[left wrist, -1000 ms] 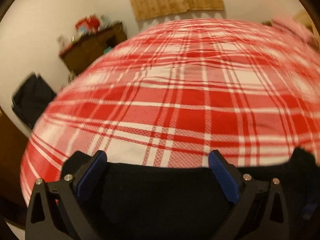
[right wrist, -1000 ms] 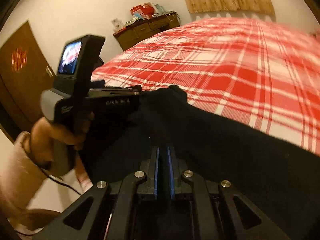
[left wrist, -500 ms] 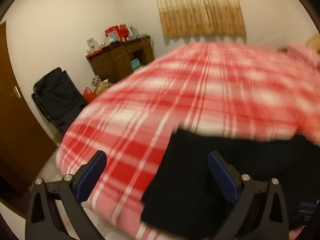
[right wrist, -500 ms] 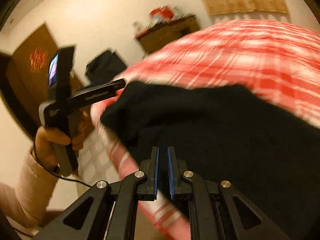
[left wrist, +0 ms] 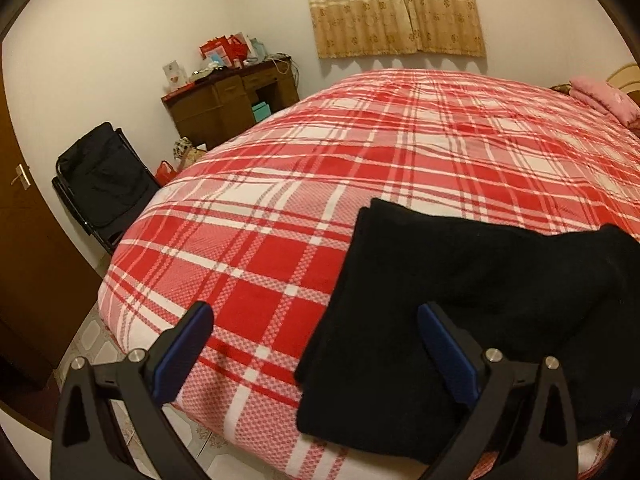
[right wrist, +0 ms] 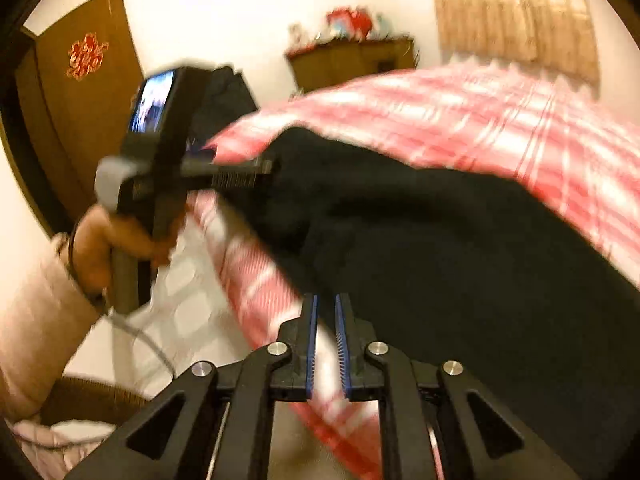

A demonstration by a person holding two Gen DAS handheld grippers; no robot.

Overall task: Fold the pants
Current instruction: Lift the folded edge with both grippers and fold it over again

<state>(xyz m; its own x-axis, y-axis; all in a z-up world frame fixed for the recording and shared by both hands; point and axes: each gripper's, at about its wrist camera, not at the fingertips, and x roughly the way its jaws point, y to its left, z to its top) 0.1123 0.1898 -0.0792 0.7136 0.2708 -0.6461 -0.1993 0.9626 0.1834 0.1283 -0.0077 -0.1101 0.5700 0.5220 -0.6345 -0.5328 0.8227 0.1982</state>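
The black pants (left wrist: 460,280) lie folded on the red plaid bed (left wrist: 360,152), near its front edge. My left gripper (left wrist: 314,316) hangs open and wide above that edge. The pants' left border lies below the gap, and nothing is between the fingers. In the blurred right wrist view the pants (right wrist: 460,240) fill the right side. My right gripper (right wrist: 325,302) is at the bed's edge to their left. Its jaws are opening, a narrow gap shows between the blue pads, and no cloth is in it.
A person's hand (right wrist: 116,240) in a pale sleeve holds the left gripper's handle, left of the pants. Left of the bed stand a black folding chair (left wrist: 104,176) and a brown door (left wrist: 24,240). Behind them is a brown desk (left wrist: 232,100). A pink pillow (left wrist: 600,96) lies far right.
The left gripper has swung left off the pants toward the bed's corner and stays open. The right gripper has drawn back to the bed's edge, and its pads have parted a little.
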